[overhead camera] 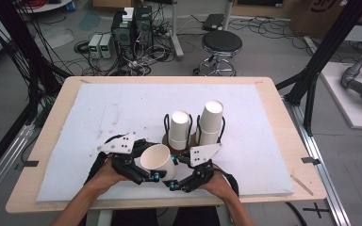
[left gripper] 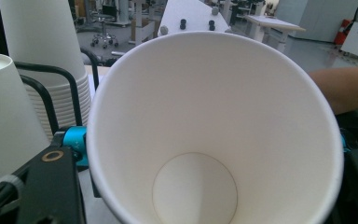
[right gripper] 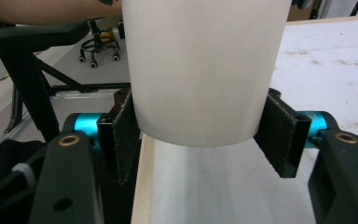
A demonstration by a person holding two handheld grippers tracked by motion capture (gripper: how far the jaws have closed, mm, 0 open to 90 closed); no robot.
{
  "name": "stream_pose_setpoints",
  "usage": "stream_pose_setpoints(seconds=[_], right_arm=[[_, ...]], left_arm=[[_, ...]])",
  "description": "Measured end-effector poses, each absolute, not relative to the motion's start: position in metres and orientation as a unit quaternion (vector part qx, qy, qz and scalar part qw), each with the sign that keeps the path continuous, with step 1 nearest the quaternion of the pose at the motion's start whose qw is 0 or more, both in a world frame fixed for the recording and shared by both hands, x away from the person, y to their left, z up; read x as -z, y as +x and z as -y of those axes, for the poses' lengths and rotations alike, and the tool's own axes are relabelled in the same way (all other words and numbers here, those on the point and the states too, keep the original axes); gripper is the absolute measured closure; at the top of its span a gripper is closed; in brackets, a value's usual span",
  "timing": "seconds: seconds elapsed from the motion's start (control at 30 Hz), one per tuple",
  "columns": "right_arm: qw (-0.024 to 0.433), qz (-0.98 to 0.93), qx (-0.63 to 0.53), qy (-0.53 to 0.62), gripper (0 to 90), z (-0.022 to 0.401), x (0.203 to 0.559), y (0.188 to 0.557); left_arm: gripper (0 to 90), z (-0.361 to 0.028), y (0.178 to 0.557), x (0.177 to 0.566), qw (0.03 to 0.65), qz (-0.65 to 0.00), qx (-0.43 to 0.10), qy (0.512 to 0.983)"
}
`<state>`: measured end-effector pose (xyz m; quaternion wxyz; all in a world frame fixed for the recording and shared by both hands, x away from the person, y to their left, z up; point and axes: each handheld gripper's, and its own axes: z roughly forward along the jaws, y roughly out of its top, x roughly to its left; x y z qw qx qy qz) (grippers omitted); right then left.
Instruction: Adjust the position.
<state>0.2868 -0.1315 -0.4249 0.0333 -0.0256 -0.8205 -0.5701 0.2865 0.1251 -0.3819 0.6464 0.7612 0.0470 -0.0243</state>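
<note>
Inside, paper cup [left gripper: 200, 140] empty, stacks [overhead camera: 210, 123] racked

You have a plain white paper cup [overhead camera: 158, 161] lifted just above the near edge of the worktop [overhead camera: 99, 113], tilted so its open mouth faces up and toward your left, empty inside with its round base showing, just in front of the two cup stacks.
</note>
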Motion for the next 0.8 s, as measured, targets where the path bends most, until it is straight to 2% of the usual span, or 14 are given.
stream_pose_setpoints(seconds=[0.03, 0.07, 0.6, 0.8], right_arm=[[0.03, 0.822, 0.568, -0.029, 22.2, 0.13, 0.425, 0.287], [0.03, 0.825, 0.562, -0.038, 18.4, 0.129, 0.425, 0.286], [0.024, 0.831, 0.554, -0.048, 17.7, 0.132, 0.424, 0.286], [0.007, 0.831, 0.552, -0.069, 17.7, 0.15, 0.423, 0.284]], left_arm=[[27.7, -0.126, 0.287, 0.382, 0.646, -0.048, 0.026, 0.761], [27.8, -0.126, 0.287, 0.382, 0.646, -0.049, 0.024, 0.761], [27.8, -0.132, 0.287, 0.38, 0.639, -0.051, 0.014, 0.767], [27.7, -0.138, 0.289, 0.38, 0.634, -0.057, -0.001, 0.772]])
